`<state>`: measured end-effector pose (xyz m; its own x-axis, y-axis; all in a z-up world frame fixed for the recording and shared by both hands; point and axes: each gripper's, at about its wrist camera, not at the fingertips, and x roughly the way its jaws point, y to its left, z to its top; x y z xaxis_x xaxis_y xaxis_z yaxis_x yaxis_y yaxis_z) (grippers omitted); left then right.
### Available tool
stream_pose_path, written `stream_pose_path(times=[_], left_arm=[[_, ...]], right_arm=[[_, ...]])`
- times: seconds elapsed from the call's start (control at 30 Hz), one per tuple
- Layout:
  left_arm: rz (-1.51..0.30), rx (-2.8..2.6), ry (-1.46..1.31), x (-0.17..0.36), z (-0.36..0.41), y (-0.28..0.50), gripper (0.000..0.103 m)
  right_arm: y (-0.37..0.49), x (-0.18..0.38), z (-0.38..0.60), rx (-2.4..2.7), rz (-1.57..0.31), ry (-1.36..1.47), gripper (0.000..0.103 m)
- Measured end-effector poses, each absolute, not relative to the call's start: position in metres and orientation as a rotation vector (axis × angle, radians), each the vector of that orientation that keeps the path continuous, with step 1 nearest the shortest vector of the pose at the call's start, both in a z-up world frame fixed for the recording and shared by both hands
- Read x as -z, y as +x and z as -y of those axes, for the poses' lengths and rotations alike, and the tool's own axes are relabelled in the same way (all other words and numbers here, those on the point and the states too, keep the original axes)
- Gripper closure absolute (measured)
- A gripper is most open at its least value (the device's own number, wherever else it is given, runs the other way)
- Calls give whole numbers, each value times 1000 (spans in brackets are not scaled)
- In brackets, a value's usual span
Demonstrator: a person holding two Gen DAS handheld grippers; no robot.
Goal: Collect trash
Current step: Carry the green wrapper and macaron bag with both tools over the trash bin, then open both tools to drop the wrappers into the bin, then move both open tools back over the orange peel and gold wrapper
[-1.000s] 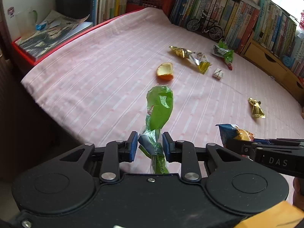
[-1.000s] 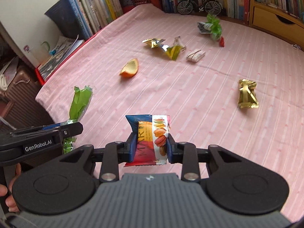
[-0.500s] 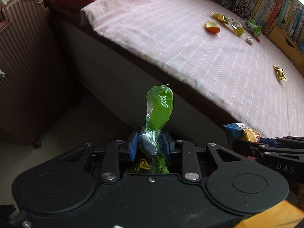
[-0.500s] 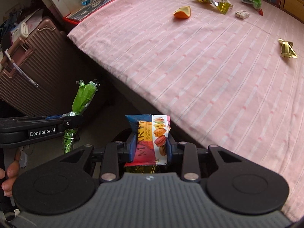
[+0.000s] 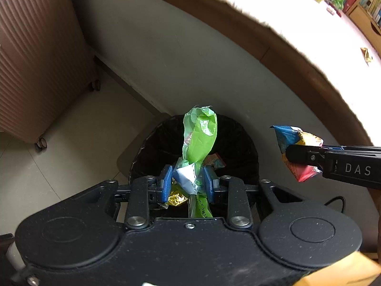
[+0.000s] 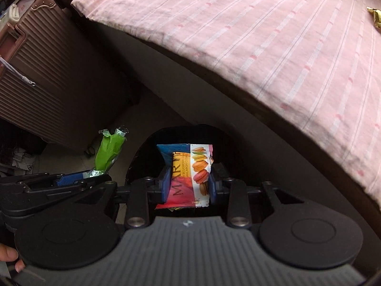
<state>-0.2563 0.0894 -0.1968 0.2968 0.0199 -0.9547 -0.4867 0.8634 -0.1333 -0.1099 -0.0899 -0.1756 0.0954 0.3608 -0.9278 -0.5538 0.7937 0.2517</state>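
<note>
Left hand-held gripper [image 5: 187, 184]: clamped on crumpled green plastic wrapper [image 5: 200, 138], above black bin [image 5: 240, 143].
Right hand-held gripper [image 6: 189, 186]: pinching colourful macaron packet [image 6: 190, 174], over bin.
Binned: some wrappers.
Left: gold foil wrapper [image 6: 375, 15] near bed's [image 6: 262, 35] far edge.

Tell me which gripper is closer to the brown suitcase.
Left. The left gripper, shut on the green wrapper, is on the brown suitcase's side; the right gripper holds the macaron packet farther off.

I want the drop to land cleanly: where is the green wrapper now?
In the left wrist view, the green wrapper sits clamped in the left gripper, above the black bin.
</note>
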Motion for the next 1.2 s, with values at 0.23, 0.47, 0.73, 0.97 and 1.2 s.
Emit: stream_pose_path(times=[0.23,0.47,0.73,0.97,1.2], left_arm=[[-1245,-335,-435,207,-92,-250,76],[-1243,-326,-431,210,-91,-246,75],[-1228,-337,-392,205,-90,-245,22],[-1213,-331,-347,190,-84,-238,22],[-1125,-322,-323,154,-82,-222,17]], right_arm=[[-113,184,84,-663,-1328,-180,64],[-113,183,82,-662,-1330,-183,62],[-116,181,84,-654,-1319,-178,41],[-115,173,89,-644,-1305,-158,39],[-106,140,104,-611,-1224,-91,37]])
